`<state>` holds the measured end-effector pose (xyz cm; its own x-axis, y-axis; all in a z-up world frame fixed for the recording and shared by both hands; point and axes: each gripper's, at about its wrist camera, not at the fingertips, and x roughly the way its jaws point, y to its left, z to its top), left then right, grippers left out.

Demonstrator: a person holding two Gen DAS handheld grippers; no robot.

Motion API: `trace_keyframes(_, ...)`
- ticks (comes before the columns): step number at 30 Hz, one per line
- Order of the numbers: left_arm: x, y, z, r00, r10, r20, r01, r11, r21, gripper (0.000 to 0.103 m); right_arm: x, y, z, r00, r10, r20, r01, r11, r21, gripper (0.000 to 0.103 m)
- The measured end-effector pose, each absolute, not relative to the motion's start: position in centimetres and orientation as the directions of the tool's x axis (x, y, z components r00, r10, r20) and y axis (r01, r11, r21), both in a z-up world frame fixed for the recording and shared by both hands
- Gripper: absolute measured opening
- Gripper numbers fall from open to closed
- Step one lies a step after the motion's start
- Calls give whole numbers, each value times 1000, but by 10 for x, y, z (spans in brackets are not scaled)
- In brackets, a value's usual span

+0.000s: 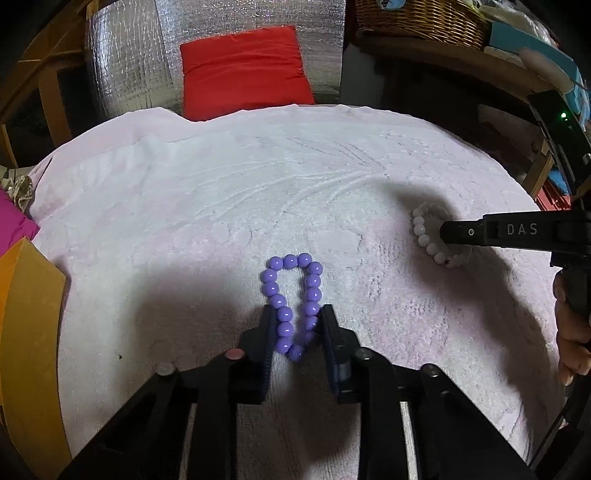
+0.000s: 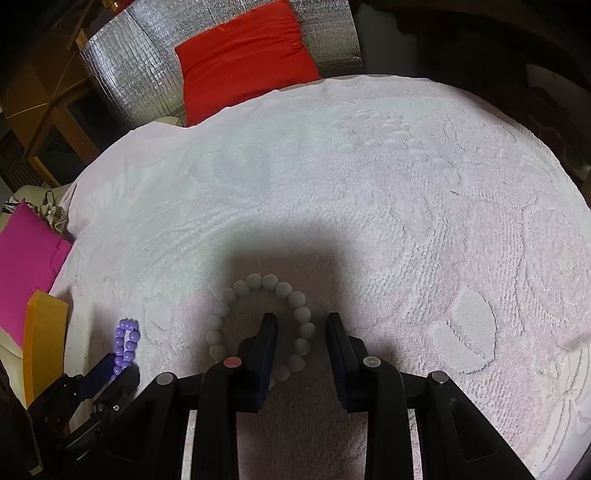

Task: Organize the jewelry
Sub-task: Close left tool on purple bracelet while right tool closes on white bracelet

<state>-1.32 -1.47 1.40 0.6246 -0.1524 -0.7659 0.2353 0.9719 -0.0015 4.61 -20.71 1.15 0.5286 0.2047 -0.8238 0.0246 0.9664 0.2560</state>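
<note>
A purple bead bracelet [image 1: 293, 299] lies on the pale pink towel [image 1: 258, 184], squeezed into a long narrow loop. My left gripper [image 1: 298, 314] is shut on its near end. It also shows small at the lower left of the right wrist view [image 2: 126, 345]. A white bead bracelet [image 2: 258, 321] lies as a round loop on the towel. My right gripper [image 2: 301, 321] is open over it, left finger inside the loop and right finger outside, straddling the loop's right side. In the left wrist view the right gripper's finger [image 1: 465, 232] covers part of the white bracelet [image 1: 424, 236].
An orange box edge [image 1: 29, 332] stands at the left, beside a pink cushion [image 2: 26, 266]. A red cushion [image 1: 243, 70] leans on silver foil at the back. A wicker basket [image 1: 417, 14] sits on a shelf at the back right.
</note>
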Motion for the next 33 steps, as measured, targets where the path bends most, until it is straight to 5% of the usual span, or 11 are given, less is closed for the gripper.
trace_keyframes(5,-14,-9,15,607,-185,-773,235,971,-48,12,45,-207,11,529,205,-823,21,967,255,31)
trace_keyframes(13,-15,1,16,588,-225,-777,221,969,-113,11,42,-214,10,525,230,-819,12,961,278,30)
trace_keyframes(15,-14,0,16,585,-230,-778,221,968,-119,14,41,-214,10,525,234,-818,0,961,275,30)
trace_keyframes(18,-13,-3,16,581,-252,-774,235,962,-138,32,39,-214,10,529,238,-815,-20,963,268,30)
trace_keyframes(24,-12,-9,15,599,-223,-769,243,966,-91,34,36,-215,10,533,240,-812,-36,965,261,30)
trace_keyframes(33,-14,-1,17,596,-222,-771,219,969,-110,18,30,-216,13,543,209,-813,-29,973,231,12)
